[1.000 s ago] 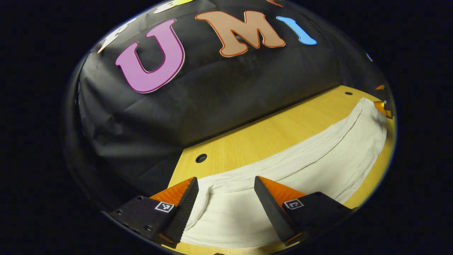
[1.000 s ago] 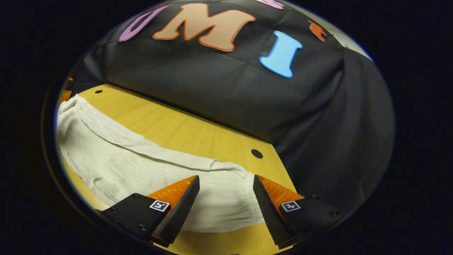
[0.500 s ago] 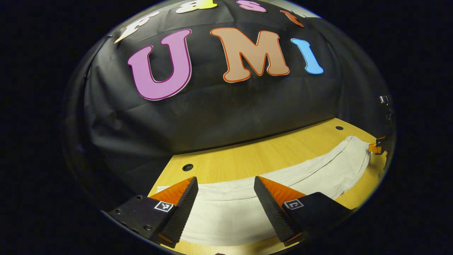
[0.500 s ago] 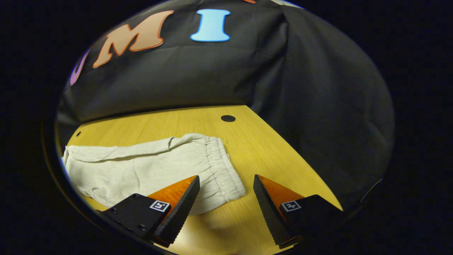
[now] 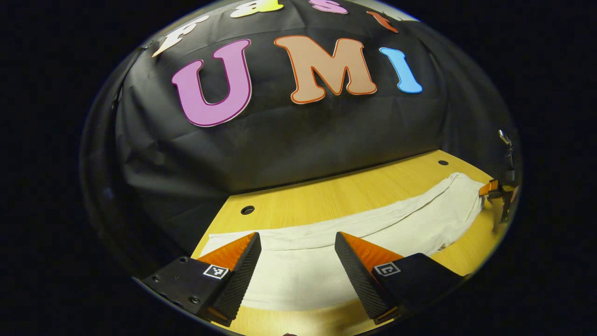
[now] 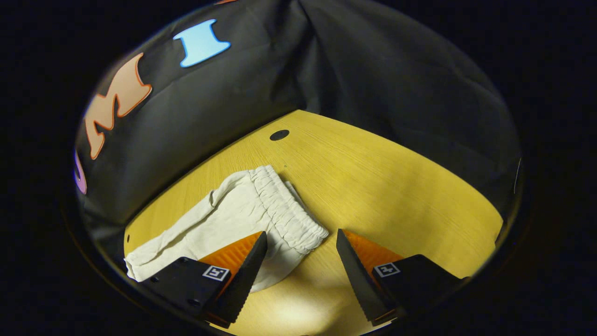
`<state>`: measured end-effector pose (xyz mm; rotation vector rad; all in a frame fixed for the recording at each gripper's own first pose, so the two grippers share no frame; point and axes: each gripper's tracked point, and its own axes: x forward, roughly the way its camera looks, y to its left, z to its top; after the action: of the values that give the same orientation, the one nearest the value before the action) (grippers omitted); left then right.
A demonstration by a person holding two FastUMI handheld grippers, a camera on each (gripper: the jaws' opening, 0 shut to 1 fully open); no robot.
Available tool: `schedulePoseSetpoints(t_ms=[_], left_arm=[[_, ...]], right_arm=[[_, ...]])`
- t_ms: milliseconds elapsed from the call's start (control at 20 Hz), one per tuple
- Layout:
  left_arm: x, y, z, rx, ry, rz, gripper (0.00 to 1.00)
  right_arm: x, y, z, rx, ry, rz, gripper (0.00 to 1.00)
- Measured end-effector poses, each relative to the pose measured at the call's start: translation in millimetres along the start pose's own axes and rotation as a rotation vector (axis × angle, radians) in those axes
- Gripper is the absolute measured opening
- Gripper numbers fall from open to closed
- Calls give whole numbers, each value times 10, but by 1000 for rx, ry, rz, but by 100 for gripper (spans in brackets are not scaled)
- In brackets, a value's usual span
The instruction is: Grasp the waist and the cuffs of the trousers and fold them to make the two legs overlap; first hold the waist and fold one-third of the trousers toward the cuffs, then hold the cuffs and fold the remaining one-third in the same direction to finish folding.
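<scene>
hovering over flat trousers (image 6: 242,212)

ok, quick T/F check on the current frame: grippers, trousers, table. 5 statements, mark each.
1. Both grippers are open and hold nothing. True: the left gripper and right gripper each show spread fingers with no cloth pinched.
2. The trousers lie flat on the table. True.
3. The trousers are dark blue. False: they are off-white.
4. The gathered elastic waist lies near the right gripper. True, in the right gripper view it sits just ahead of the fingers.
5. The waist is already folded a third of the way toward the cuffs. False: in the left gripper view the trousers stretch out full length across the table.
</scene>
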<state>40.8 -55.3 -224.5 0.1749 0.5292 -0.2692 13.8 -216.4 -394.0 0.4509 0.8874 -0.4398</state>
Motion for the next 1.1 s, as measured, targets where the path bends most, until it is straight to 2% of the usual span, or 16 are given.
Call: schedulePoseSetpoints(t_ms=[100, 150, 200, 250, 300, 350, 400, 450, 500, 550, 600, 650, 700, 850, 1100], left_arm=[[-48, -17, -9, -1, 1, 2, 97], [-63, -25, 1, 1, -2, 4, 97], [-82, -34, 16, 4, -6, 6, 97], [-95, -33, 27, 10, -8, 8, 97], [-110, -31, 28, 15, -9, 11, 96], [-111, -38, 38, 17, -10, 11, 96], [-109, -44, 41, 18, -9, 12, 96], [-111, -56, 41, 18, -9, 11, 96], [-129, -70, 37, 16, -7, 11, 96], [-131, -78, 42, 15, -5, 10, 96], [-130, -83, 45, 13, -6, 11, 97], [-136, -99, 48, 10, -7, 11, 97], [-134, -114, 46, 7, -7, 11, 96], [-157, -172, 55, -4, -3, 12, 96], [-205, -344, 49, -34, -6, 15, 96]], right_arm=[[14, 27, 25, 61, 2, 5, 92], [38, 38, 0, 86, 19, 9, 97], [31, 53, 28, 107, 20, 12, 91], [52, 51, 35, 119, 21, 7, 94], [72, 45, 7, 123, 34, 1, 82], [87, 7, -6, 121, 31, -13, 85], [122, -5, -1, 117, 39, -14, 66], [96, 9, -39, 111, 50, -6, 59], [102, 20, -65, 109, 66, 7, 41], [136, 36, -50, 112, 65, 20, 29], [145, 43, -40, 113, 63, 32, 24], [110, 24, -34, 108, 63, 38, 14], [95, 16, -19, 98, 66, 45, 18], [58, -4, 39, 79, 66, 73, 18], [79, -438, 280, 93, 42, 31, 18]])
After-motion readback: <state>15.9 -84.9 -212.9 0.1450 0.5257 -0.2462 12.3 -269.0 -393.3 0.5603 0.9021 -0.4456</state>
